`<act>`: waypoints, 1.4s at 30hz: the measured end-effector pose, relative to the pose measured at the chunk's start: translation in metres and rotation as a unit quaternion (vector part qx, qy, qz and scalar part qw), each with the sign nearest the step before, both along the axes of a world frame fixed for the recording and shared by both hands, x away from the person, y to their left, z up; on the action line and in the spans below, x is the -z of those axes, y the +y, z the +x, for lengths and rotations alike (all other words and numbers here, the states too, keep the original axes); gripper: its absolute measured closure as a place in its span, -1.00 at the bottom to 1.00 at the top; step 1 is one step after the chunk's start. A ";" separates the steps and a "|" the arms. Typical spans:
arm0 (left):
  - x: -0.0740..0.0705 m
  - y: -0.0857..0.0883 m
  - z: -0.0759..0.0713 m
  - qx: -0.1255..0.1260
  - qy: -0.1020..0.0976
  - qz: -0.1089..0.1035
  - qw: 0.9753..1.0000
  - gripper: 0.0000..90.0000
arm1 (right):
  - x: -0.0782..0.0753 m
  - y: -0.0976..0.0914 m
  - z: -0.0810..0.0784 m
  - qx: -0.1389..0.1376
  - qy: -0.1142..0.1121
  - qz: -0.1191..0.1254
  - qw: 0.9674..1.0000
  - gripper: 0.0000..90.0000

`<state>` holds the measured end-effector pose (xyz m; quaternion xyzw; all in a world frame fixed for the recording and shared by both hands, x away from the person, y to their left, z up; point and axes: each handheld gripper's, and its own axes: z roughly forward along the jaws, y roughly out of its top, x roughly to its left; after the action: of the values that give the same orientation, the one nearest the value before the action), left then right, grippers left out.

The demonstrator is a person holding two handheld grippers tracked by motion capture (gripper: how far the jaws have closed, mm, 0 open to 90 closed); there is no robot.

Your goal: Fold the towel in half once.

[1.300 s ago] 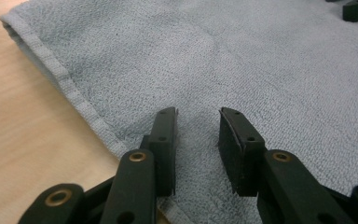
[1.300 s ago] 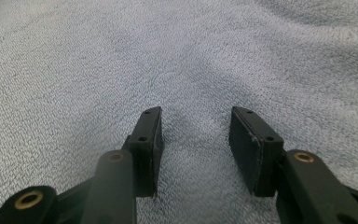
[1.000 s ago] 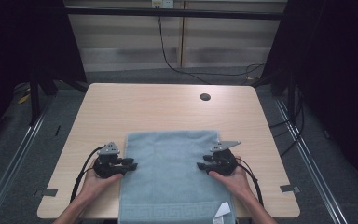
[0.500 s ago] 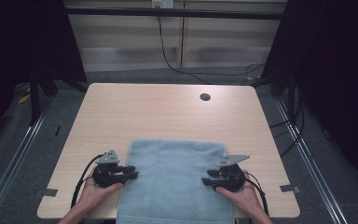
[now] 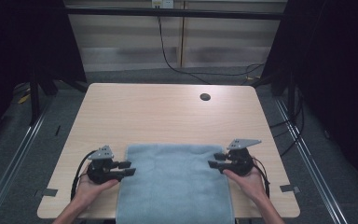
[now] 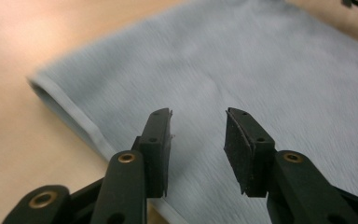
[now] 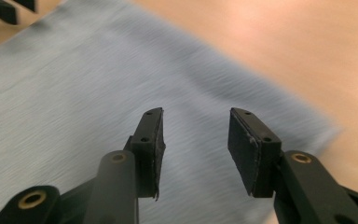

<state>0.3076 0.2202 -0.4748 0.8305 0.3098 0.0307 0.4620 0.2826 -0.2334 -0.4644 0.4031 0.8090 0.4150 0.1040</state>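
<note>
I have a light blue towel [image 5: 175,184] lying flat on the wooden surface [image 5: 168,116], its near end hanging past the surface's near edge. It looks folded: in the left gripper view a rounded, doubled edge [image 6: 70,114] runs just ahead and to the left of my left tool [image 6: 198,135], so I judge at least one fold is made.

The left tool [image 5: 128,168] sits just outside the towel's left edge, jaws pointing inward over the cloth. Its jaws have just been opening and now stand moderately apart with nothing between them; the cloth lies below the pads, not pinched. The right tool [image 5: 213,160] mirrors it at the towel's right edge, with its tips over the cloth. In the right gripper view, the right tool [image 7: 196,140] is likewise parted to a middling gap and empty, with the towel's far right corner [image 7: 326,133] just ahead and to the right.

So neither tool holds anything, and both hover a little above the cloth at its opposite sides. My reading is that the fold is set down and released. What is left, as far as I can judge, is either another fold, which would need fresh grips on two corners, or smoothing and squaring the towel.
</note>
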 end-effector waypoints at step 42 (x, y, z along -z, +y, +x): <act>0.035 -0.004 0.068 -0.024 0.022 0.023 0.999 0.84 | 0.036 -0.009 0.060 0.015 0.033 -0.036 0.999 0.85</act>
<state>0.3751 0.2157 -0.5100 0.8337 0.3395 0.0305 0.4344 0.3421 -0.2424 -0.5004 0.4251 0.8200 0.3705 0.0981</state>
